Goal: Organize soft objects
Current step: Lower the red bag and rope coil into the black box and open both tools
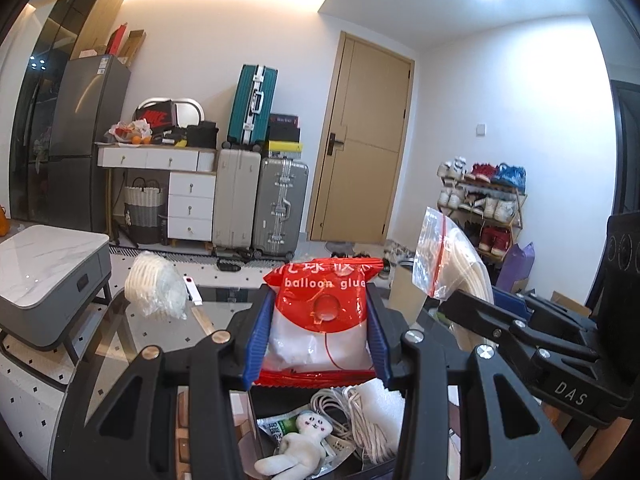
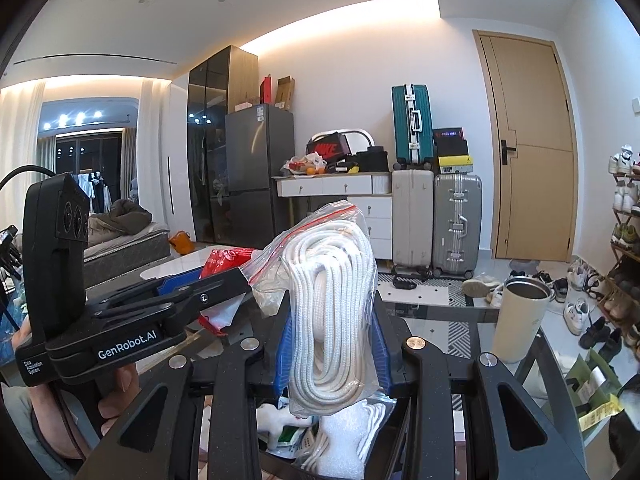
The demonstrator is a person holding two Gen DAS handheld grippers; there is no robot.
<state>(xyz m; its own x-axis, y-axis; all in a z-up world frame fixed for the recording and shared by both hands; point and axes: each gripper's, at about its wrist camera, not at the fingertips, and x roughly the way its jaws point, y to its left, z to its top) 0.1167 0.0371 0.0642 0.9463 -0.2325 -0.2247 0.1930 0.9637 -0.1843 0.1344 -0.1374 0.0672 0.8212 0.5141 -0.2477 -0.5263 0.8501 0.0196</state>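
My left gripper (image 1: 319, 296) is shut on a red and white packet printed "balloon glue" (image 1: 320, 320), held upright between the blue pads. My right gripper (image 2: 332, 314) is shut on a clear zip bag of coiled white rope (image 2: 332, 280), also upright. Both hang side by side over a black bin (image 1: 276, 400). In the bin lie a white plush doll (image 1: 300, 440), loose white cords (image 1: 360, 420) and a foam sheet. The right gripper (image 1: 448, 304) with its zip bag (image 1: 440, 252) shows at right in the left wrist view. The left gripper (image 2: 236, 280) and its red packet (image 2: 222, 260) show at left in the right wrist view.
A second clear bag of white rope (image 1: 156, 288) lies on the glass table (image 1: 160, 344), far left. A cream tumbler (image 2: 520, 320) stands on the table to the right. A grey marble-topped side table (image 1: 48, 272) is at left. A hand (image 2: 116, 392) grips the left tool.
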